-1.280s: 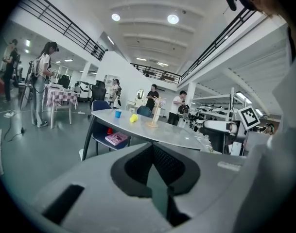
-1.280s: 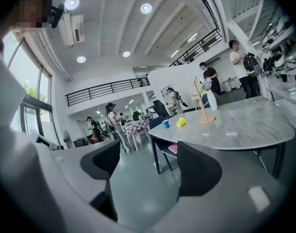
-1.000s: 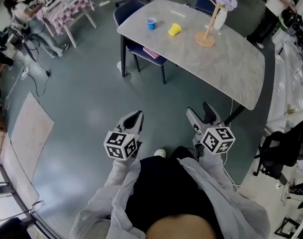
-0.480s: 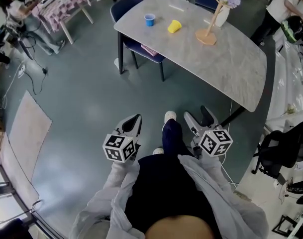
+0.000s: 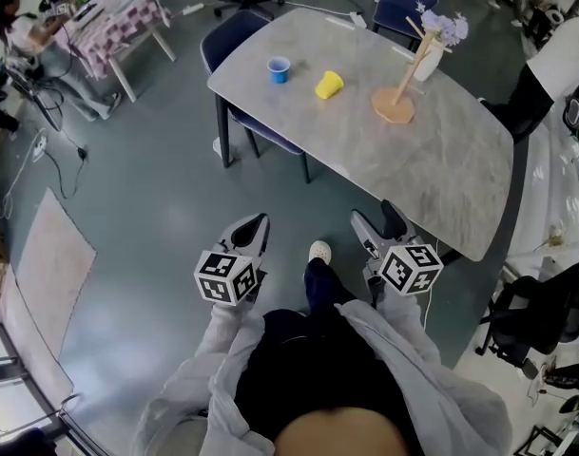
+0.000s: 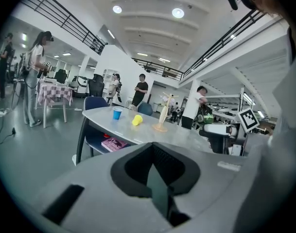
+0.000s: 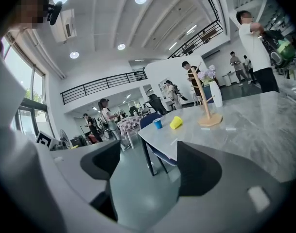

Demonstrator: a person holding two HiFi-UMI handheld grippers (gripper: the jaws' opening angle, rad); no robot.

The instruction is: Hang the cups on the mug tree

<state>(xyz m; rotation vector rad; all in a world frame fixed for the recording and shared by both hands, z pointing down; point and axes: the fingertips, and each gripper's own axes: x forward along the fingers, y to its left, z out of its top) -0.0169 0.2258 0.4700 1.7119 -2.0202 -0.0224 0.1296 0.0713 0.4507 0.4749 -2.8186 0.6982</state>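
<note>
On the grey marble table (image 5: 441,160) ahead of me a blue cup (image 5: 279,68) stands upright. A yellow cup (image 5: 329,85) lies on its side beside it. The wooden mug tree (image 5: 400,85) stands further right with bare pegs. Both grippers hang over the floor, well short of the table. My left gripper (image 5: 255,229) is shut with nothing in it. My right gripper (image 5: 376,224) is open and empty. The left gripper view shows the blue cup (image 6: 117,113), yellow cup (image 6: 137,120) and tree (image 6: 162,116) far off. The right gripper view shows the same cups (image 7: 158,123) (image 7: 176,123) and tree (image 7: 205,103).
A white vase of flowers (image 5: 432,38) stands behind the tree. A navy chair (image 5: 227,47) with a pink book (image 6: 111,143) is tucked under the table's left side. A black office chair (image 5: 522,312) stands at the right. A person in white (image 5: 565,60) stands by the table's far right.
The table has drawn nearer and lower in the head view as the person walks towards it. Both grippers keep the same pose in front of the body.
</note>
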